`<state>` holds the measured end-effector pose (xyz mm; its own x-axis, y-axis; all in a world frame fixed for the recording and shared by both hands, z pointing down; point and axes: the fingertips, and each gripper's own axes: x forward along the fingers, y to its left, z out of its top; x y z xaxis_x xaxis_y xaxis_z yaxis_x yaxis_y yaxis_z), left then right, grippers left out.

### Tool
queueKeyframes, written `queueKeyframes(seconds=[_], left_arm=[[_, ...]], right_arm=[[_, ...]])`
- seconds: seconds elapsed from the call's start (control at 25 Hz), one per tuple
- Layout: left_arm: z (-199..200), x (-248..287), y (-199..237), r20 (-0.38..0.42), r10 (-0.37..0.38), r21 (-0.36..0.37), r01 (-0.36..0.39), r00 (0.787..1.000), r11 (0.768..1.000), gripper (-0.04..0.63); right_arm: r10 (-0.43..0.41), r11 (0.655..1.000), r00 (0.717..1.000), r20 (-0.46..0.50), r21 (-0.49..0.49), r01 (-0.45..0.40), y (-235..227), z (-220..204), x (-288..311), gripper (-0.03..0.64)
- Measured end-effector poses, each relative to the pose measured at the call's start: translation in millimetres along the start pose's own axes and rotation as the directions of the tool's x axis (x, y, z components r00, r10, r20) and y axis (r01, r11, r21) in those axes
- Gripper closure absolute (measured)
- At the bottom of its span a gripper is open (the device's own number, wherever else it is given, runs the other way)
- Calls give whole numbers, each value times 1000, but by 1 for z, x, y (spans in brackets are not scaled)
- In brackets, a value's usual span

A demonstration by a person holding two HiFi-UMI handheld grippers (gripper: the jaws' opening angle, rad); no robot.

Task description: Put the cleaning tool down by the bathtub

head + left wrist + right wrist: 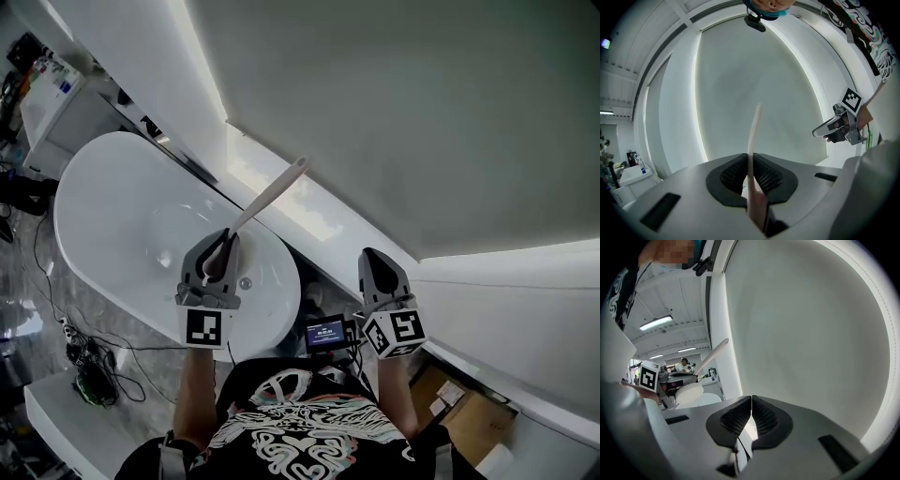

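Observation:
My left gripper (217, 255) is shut on the cleaning tool (271, 195), a long pale handle that slants up and to the right over the white bathtub (122, 234). In the left gripper view the handle (753, 140) runs up between the dark pads (768, 177), which press on it from both sides. My right gripper (377, 265) is held at about the same height to the right of the tub, jaws shut with nothing between them. In the right gripper view its pads (761, 420) meet, and the tool (712, 356) and the left gripper (675, 377) show at the left.
A tall white wall panel (403, 122) rises just behind the tub and the grippers. Black cables (89, 361) lie on the grey marbled floor left of the tub. A small lit screen (327, 333) sits between the grippers. A cardboard box (450, 398) stands at the lower right.

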<state>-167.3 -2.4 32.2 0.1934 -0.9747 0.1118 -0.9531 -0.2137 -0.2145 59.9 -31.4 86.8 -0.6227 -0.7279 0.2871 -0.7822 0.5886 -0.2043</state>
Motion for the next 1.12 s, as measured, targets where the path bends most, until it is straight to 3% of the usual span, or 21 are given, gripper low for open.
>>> queueKeyframes(seconds=[0.12, 0.16, 0.36, 0.6, 0.88, 1.12], left_arm=[[-6, 14, -6, -35, -80, 196, 85, 996, 977, 551], [-10, 19, -8, -54, -91, 220, 101, 994, 970, 551], [-34, 36, -28, -148, -154, 256, 188, 977, 948, 551], [-84, 46, -50, -240, -201, 247, 260, 950, 933, 551], [-127, 60, -74, -290, -266, 226, 336, 919, 914, 551], [-151, 73, -77, -300, -279, 282, 364, 912, 888, 551]], right_arm=[[-10, 1000, 1000, -18, 14, 10, -10, -7, 6, 589], [-12, 1000, 1000, -25, 16, 12, -13, -9, 8, 589], [-23, 999, 998, -51, 24, 24, -32, -23, 16, 589], [-41, 997, 994, -97, 55, 46, -48, -53, 23, 589], [-47, 996, 987, -153, 68, 58, -62, -88, 31, 589], [-42, 996, 984, -175, 66, 54, -69, -107, 45, 589]])
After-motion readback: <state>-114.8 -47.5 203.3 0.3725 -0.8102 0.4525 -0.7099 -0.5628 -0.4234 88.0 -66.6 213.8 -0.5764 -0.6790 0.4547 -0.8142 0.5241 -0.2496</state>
